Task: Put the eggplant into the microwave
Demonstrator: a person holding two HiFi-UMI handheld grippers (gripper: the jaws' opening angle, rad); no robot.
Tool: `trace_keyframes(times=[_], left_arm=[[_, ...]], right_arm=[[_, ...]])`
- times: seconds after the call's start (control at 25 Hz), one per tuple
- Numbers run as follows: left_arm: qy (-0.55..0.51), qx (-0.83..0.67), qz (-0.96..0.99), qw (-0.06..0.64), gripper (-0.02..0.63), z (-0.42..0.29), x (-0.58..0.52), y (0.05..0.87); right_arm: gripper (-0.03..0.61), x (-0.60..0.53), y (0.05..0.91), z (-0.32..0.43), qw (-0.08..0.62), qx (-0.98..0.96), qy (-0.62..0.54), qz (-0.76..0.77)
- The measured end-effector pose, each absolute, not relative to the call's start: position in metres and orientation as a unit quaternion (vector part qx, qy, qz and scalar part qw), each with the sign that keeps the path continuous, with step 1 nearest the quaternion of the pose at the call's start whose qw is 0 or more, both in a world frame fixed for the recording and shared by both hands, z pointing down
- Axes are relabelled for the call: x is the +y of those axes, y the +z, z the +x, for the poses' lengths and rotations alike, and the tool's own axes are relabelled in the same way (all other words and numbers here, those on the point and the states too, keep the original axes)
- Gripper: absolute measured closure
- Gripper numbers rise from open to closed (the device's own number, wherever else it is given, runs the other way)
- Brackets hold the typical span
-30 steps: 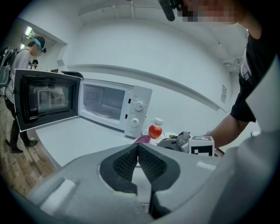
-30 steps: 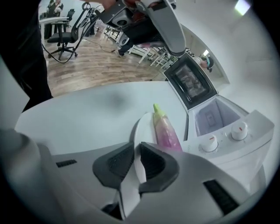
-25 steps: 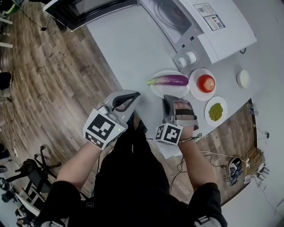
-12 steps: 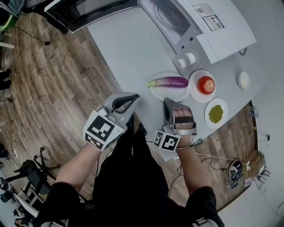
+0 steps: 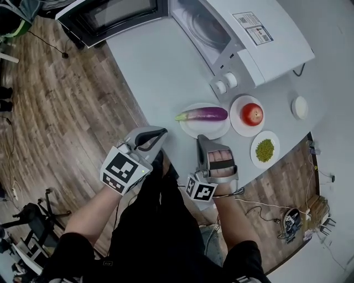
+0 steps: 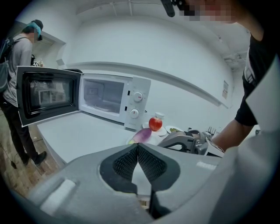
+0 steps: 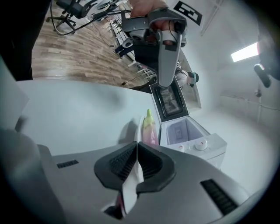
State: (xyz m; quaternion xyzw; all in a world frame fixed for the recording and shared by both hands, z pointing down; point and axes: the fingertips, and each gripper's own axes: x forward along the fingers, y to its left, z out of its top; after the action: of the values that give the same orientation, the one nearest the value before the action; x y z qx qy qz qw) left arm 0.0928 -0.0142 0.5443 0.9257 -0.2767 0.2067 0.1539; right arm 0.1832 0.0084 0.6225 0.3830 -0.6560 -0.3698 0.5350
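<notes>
The purple eggplant lies on a white plate on the counter, green stem to the left. Behind it stands the white microwave with its door swung open. My right gripper hovers just short of the plate; its jaws have just been closing, and their tips now meet with nothing between them. The right gripper view shows the eggplant beyond the shut tips. My left gripper is shut and empty at the counter's edge, left of the plate; the eggplant lies ahead of it.
A red apple sits on a plate to the right of the eggplant. A plate of green peas and a small white dish lie further right. A person stands by the microwave door. Wooden floor lies left of the counter.
The right gripper has tilted, and its marker cube has dropped nearer my body. The left gripper and the eggplant keep their places; the whole view has shifted a little.
</notes>
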Motion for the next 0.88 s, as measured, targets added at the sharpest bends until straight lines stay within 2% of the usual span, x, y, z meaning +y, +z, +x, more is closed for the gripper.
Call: trace_keyframes(times=[0.44, 0.88], left_arm=[[0.202, -0.289, 0.925, 0.144, 0.604, 0.093, -0.009, 0.524], [0.173, -0.319, 0.925, 0.108, 0.604, 0.080, 0.002, 0.446]], right_arm=[[0.555, 0.010, 0.591, 0.181, 0.518, -0.647, -0.403, 0.387], [0.555, 0.011, 0.506, 0.152, 0.483, -0.652, -0.445, 0.379]])
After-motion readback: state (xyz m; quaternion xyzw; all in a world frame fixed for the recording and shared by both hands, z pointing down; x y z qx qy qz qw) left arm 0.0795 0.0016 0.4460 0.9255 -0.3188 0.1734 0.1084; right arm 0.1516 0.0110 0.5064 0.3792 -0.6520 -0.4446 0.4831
